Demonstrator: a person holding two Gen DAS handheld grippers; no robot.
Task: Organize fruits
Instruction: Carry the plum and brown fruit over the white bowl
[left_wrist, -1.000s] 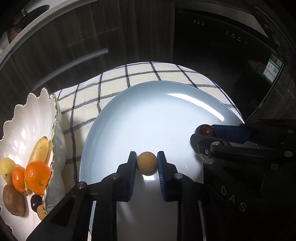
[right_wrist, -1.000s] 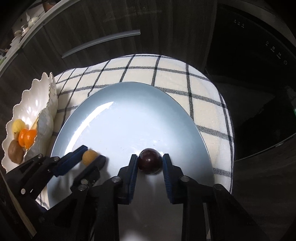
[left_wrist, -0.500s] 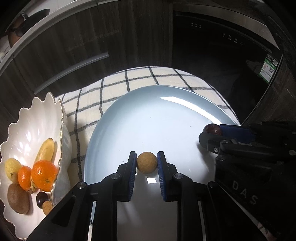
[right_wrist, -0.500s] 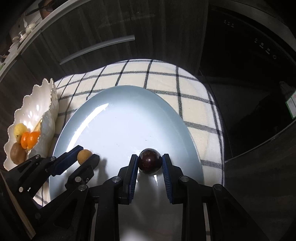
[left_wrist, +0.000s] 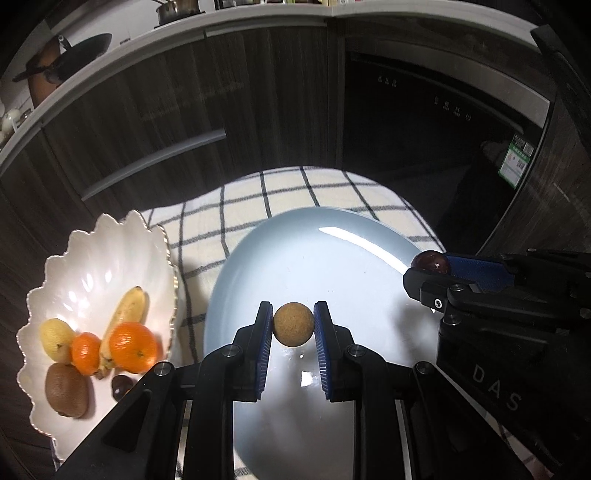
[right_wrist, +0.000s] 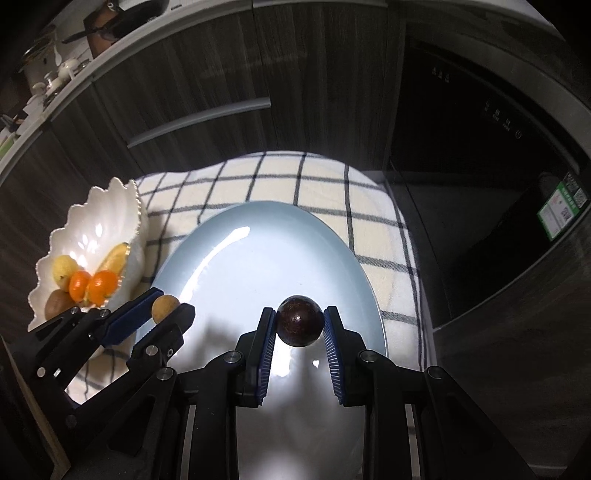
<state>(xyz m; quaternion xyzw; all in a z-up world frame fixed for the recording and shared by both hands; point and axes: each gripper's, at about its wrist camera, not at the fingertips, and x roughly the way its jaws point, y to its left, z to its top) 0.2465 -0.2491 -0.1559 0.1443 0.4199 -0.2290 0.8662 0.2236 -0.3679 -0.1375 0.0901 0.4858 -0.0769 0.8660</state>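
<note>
Two dishes sit on a checked cloth (left_wrist: 236, 218). One, a white scalloped bowl (left_wrist: 110, 254), holds a banana (left_wrist: 127, 306), two oranges (left_wrist: 133, 347), a yellow fruit (left_wrist: 55, 338), a kiwi (left_wrist: 66, 389) and a small dark fruit (left_wrist: 121, 386). Beside it the big pale-blue plate (left_wrist: 332, 258) lies bare. Above that plate, the left gripper (left_wrist: 293, 328) is clamped on a small tan round fruit (left_wrist: 293, 324), and the right gripper (right_wrist: 300, 328) is clamped on a dark purple round fruit (right_wrist: 300, 321).

Black hand-held gripper (left_wrist: 293, 328), ribbed blue pads (left_wrist: 265, 345), silver screws, "DAS" lettering
</note>
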